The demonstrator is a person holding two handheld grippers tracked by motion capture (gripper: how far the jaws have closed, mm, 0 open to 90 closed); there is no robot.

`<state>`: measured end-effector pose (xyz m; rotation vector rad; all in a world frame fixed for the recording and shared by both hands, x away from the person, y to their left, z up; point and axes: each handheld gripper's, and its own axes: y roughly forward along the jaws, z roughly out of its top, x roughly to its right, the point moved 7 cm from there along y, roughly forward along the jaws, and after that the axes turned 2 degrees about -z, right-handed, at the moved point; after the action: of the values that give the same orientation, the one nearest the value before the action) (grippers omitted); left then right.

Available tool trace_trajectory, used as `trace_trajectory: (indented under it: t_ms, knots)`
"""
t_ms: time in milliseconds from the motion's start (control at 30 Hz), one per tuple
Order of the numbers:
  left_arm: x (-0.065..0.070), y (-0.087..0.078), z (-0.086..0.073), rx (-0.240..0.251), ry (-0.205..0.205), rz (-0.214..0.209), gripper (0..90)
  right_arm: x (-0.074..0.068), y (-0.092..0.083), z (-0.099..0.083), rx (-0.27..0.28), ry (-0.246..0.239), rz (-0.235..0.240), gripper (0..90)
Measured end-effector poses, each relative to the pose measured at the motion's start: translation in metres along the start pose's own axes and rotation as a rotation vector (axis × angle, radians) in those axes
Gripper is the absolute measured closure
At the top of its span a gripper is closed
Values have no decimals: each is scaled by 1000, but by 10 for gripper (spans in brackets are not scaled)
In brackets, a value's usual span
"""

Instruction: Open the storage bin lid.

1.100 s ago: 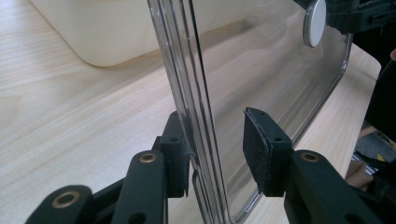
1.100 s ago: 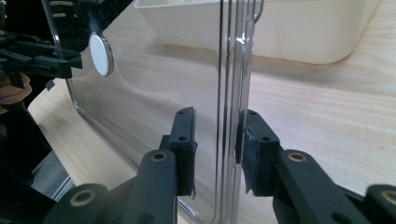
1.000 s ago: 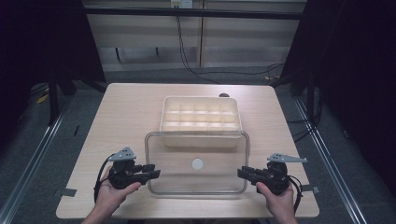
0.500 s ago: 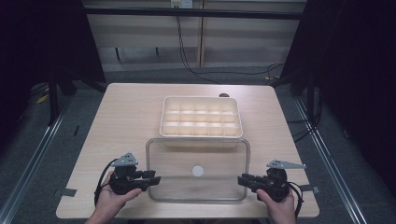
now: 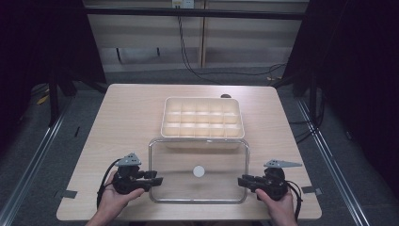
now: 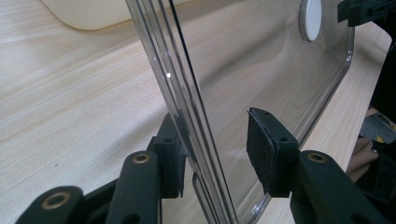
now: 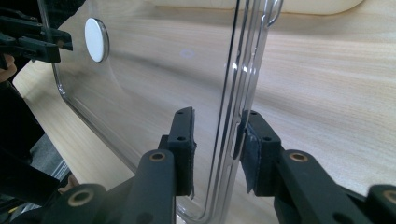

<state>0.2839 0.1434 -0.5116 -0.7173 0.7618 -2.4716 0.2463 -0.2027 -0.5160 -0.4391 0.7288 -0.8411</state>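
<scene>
High view: a pale wooden desk [image 5: 127, 117] is ringed by dark room; a clear lid [image 5: 198, 150] is straddled, unclamped, by parted left gripper [image 5: 156, 179] and right gripper [image 5: 242, 180].

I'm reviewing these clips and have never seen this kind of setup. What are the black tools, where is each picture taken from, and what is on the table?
No robot here: a person holds a hand-held two-jaw gripper in each hand. The high view looks down from above the person's side of the wooden table; the left gripper and right gripper come in from the bottom. The two gripper views come from cameras riding on each gripper, looking along its black jaws. On the table sits a cream compartment tray. Nearer the person is a clear plastic lid with a white round spot. Each gripper's jaws straddle one side edge of the lid, with a gap visible, so neither looks clamped yet.
</scene>
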Motion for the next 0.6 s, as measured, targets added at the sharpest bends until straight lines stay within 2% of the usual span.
trace_trajectory:
  t_ms: [467, 600]
  knots:
    - [-3, 6, 1, -11, 12, 7, 551, 3, 4, 1, -5, 0, -22, 644]
    - [-5, 9, 2, -12, -13, -7, 549, 3, 6, 1, -10, -3, -28, 630]
